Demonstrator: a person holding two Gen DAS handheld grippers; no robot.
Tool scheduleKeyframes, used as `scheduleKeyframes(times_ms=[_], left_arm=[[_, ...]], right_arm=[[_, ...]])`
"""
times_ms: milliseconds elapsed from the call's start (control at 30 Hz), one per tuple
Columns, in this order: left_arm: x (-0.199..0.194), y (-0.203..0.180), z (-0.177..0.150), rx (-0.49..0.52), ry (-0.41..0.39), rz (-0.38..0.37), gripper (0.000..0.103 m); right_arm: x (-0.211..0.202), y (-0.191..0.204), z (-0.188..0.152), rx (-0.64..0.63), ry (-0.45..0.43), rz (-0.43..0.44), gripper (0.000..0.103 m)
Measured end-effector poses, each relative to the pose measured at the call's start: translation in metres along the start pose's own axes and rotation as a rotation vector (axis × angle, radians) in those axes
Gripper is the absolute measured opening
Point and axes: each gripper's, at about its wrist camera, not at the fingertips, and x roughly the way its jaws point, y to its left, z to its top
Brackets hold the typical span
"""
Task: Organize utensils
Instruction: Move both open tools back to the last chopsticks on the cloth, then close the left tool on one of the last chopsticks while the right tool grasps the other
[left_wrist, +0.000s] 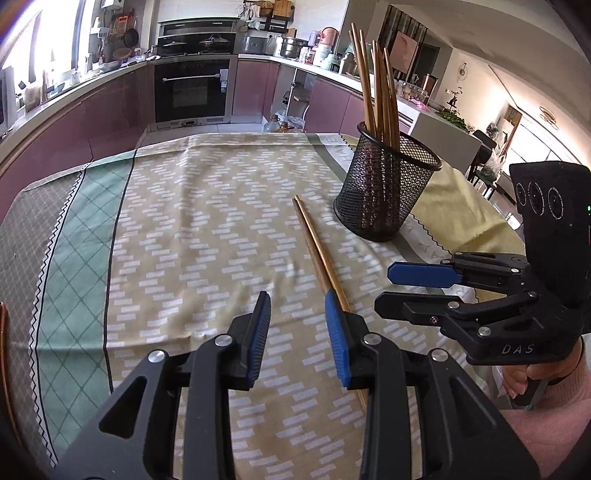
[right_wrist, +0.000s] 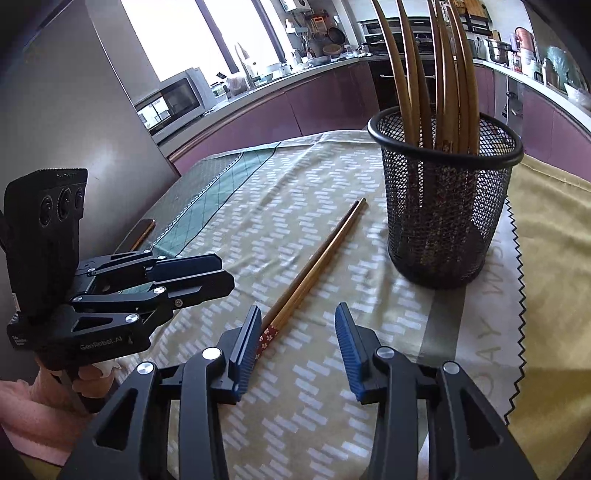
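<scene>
Patterned tablecloth (left_wrist: 207, 221) w/ green band, built-in oven (left_wrist: 192, 90), microwave (right_wrist: 173, 99), purple cabinets (left_wrist: 110, 107), bright window (right_wrist: 177, 33)

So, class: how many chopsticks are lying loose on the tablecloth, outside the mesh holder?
2. The pair of loose chopsticks lies side by side on the tablecloth, just left of the mesh holder, pointing toward it. None seem hidden.

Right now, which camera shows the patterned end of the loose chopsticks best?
The right wrist view: the red flowered end lies in the open beside the right tongs. In the left wrist view the chopsticks show, but that end is hidden behind the left tongs.
</scene>
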Motion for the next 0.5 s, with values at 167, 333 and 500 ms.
scheduleKeyframes(times_ms=[167, 333, 500], left_arm=[[0.0, 0.003, -0.007, -0.014, 0.008, -0.003, 0.031], [-0.001, 0.006, -0.01, -0.025, 0.014, 0.001, 0.031], [-0.001, 0.008, -0.011, -0.028, 0.012, -0.001, 0.032]], right_arm=[[0.005, 0.009, -0.003, -0.03, 0.013, -0.03, 0.039], [0.015, 0.021, -0.005, -0.069, 0.028, -0.075, 0.039], [0.018, 0.026, -0.006, -0.104, 0.034, -0.11, 0.039]])
